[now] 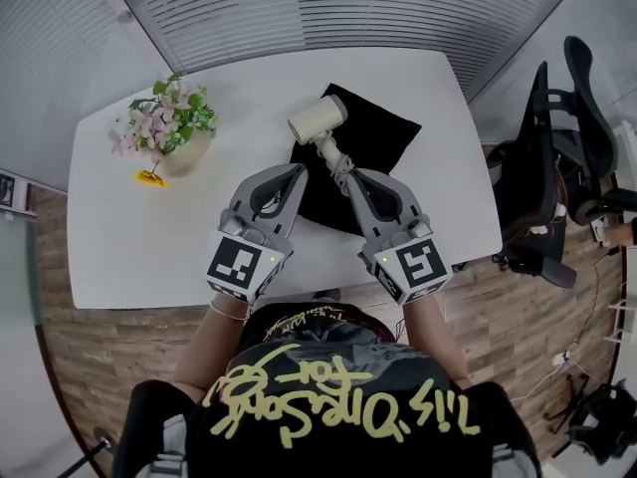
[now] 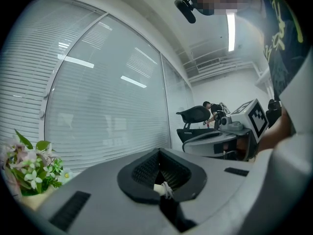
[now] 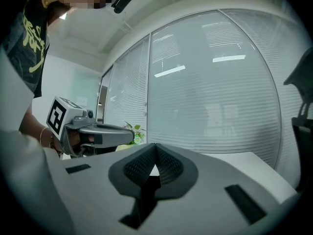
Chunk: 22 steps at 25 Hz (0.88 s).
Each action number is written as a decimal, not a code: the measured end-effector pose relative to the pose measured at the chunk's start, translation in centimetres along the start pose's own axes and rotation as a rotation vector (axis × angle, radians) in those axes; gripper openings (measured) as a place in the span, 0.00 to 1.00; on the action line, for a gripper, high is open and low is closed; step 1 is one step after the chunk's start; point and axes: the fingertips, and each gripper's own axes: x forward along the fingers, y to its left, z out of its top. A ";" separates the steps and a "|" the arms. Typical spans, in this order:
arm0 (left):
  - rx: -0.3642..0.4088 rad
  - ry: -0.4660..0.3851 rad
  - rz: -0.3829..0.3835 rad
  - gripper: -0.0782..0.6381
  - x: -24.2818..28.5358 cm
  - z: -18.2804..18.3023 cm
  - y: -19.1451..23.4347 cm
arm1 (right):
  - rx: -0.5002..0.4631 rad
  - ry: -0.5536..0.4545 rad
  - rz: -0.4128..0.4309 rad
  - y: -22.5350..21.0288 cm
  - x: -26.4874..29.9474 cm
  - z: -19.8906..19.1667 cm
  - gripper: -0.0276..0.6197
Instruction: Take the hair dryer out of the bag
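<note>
Both forearms reach up from the lower centre of the head view, side by side. Each hand is mostly hidden behind its gripper's marker cube. The left hand-held gripper [image 1: 297, 173] and the right hand-held gripper [image 1: 346, 171] lie about level over the table [image 1: 129, 237]. They angle toward each other, with their tips near one another at the lower edge of the bag [image 1: 383, 132].

The black bag lies flat at the upper middle of the table. The cream dryer [image 1: 317, 119] rests on the bag's upper left part. Its head points to the upper left and its handle runs down toward the right gripper's tip. The handle's lower end meets that tip, but it is unclear whether the two touch or whether the end is tucked into the bag.

In the left gripper view the jaws are together, and the ribbed pads [image 2: 144, 169] meet in a closed V. A small cream piece [image 2: 164, 189] with a pale loop shows low at the seam, with black beneath it; what it is cannot be made out. In the right gripper view the jaws are likewise together. The pads [image 3: 168, 166] frame a sliver of white above a black gap. Neither view shows whether either gripper pinches the bag's cloth.

Flowers [image 1: 164, 118] stand at the table's upper left. A chair [image 1: 557, 167] sits off the table at the right edge of the frame.
</note>
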 end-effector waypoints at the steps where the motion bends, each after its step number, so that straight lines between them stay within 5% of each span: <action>1: -0.002 0.002 -0.001 0.10 0.0 0.0 0.0 | 0.000 0.003 0.000 0.1 -0.1 0.0 0.05; 22: -0.006 0.006 -0.014 0.10 -0.8 -0.3 -0.7 | -0.032 0.027 -0.013 0.9 -0.7 -0.2 0.05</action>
